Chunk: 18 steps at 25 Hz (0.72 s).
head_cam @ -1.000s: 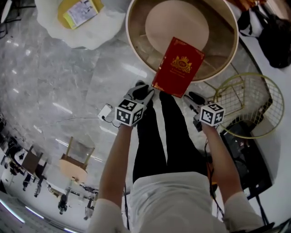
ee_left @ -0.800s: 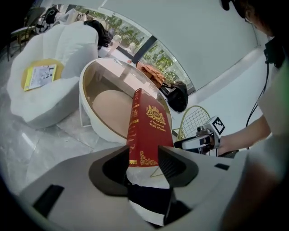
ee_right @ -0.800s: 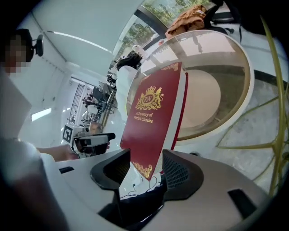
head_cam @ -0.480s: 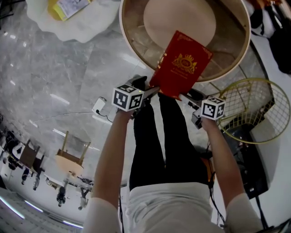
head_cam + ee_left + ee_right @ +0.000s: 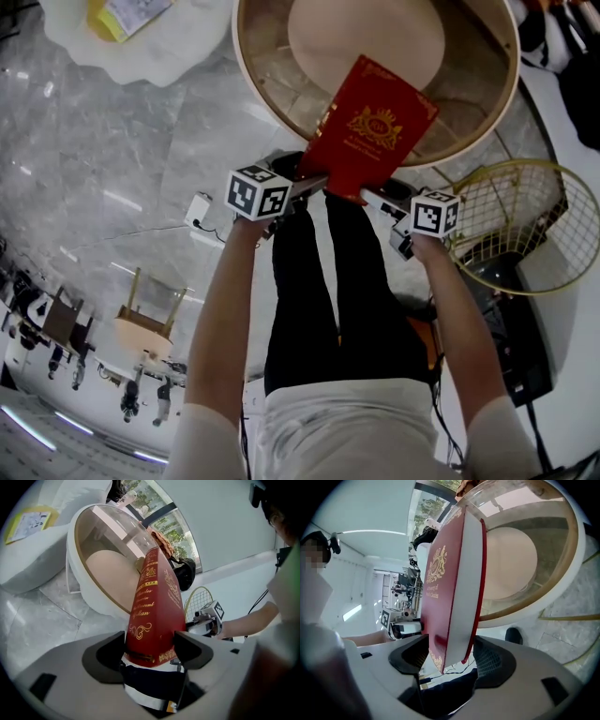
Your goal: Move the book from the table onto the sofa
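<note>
book (image 5: 372, 127) between left gripper (image 5: 312, 181) and right gripper (image 5: 377, 199); both jaws opening

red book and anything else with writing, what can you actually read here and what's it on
"Charles": gold script on the spine of the red book, left gripper view.
Two more gold lines under it on the spine: too distorted to read surely.
Small gold line under the crest on the cover: blurred, unreadable.
Print on the yellow booklet: too small to read.
</note>
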### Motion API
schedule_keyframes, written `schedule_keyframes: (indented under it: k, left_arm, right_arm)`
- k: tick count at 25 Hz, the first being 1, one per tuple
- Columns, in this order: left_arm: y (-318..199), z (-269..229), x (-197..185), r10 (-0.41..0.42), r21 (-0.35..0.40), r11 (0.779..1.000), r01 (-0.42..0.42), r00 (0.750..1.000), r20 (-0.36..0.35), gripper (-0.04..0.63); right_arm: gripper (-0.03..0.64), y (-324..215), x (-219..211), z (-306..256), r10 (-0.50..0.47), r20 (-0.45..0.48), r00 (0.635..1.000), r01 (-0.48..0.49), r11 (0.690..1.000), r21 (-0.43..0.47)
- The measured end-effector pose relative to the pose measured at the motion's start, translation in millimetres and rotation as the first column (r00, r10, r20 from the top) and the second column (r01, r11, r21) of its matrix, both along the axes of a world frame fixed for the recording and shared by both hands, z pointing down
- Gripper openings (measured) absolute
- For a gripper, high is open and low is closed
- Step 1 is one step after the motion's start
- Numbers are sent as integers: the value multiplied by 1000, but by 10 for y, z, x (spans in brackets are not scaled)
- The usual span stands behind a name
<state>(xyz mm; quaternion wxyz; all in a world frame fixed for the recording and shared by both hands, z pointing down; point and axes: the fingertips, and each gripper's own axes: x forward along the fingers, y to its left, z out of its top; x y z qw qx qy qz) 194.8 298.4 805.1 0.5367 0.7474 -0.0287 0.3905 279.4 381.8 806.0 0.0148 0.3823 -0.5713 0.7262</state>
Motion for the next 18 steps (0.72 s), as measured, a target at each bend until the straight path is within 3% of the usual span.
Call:
schedule_keyframes:
  k: [3, 18]
  left_arm:
    - [30, -10, 7, -1, 3, 1000, 1, 1000, 5, 322]
    - [269, -403, -42, -108, 4, 994, 108, 994, -4, 318]
  right_arm:
    - [250, 9, 24, 0, -21, -42, 999, 21, 1000, 10]
    - [236, 23, 107, -438, -164, -142, 976, 175, 982, 69]
